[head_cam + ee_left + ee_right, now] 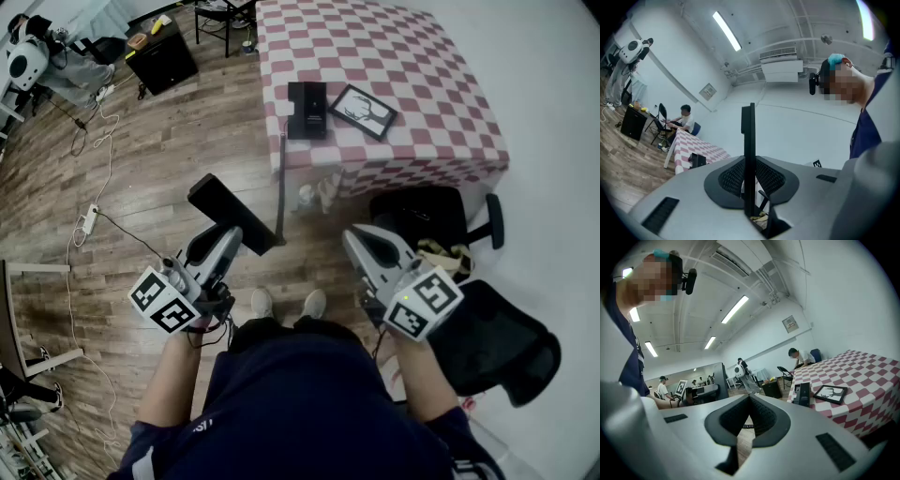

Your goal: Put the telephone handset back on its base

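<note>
The black telephone handset (pixel 225 208) is off the table, over the wood floor, with my left gripper (pixel 234 234) shut on it. In the left gripper view the handset (pixel 749 140) stands edge-on between the jaws of the left gripper (pixel 749 187). A dark cord (pixel 281 183) runs from it up to the table edge. The black base (pixel 307 110) stands near the table's front left corner, and also shows as the base (pixel 697 160) and the base (pixel 802 394) in the gripper views. My right gripper (pixel 361 239) is shut and holds nothing; its jaws meet in the right gripper (pixel 750 401) view.
The table has a red-and-white checked cloth (pixel 422 84), with a framed picture (pixel 362 112) next to the base. A black office chair (pixel 497 337) is at my right. A black cabinet (pixel 161 56) stands at the back left. Cables and a power strip (pixel 89 220) lie on the floor.
</note>
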Tool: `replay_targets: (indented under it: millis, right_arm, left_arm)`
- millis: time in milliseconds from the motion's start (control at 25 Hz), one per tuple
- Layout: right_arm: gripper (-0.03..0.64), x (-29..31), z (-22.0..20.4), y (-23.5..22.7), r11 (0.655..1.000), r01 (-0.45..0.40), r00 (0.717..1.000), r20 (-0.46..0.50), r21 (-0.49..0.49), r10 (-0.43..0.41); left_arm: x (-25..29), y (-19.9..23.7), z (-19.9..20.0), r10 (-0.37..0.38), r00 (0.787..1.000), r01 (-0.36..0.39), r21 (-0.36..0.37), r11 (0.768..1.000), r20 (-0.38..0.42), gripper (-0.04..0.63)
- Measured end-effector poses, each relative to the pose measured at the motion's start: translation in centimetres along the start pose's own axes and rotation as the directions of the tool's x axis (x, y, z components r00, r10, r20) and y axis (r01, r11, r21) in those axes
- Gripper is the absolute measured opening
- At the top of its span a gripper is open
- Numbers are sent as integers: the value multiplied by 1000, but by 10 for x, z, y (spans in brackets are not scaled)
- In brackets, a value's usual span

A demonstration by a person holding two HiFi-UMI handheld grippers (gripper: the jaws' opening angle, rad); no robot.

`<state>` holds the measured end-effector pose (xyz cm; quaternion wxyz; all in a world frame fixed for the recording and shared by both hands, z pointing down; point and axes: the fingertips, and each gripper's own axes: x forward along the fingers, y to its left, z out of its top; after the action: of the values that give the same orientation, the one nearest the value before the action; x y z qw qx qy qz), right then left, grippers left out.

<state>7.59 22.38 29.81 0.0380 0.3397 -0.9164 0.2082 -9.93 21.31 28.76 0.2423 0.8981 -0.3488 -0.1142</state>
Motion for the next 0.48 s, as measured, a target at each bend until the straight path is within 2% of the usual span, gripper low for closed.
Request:
replay_targets:
  millis: [480]
  right_arm:
    - [17,-14,-10,-29,998,34,999,-17,48,-33]
  left_arm:
    - [16,-5,-19,8,1000,-8,-8,1000,-8,90]
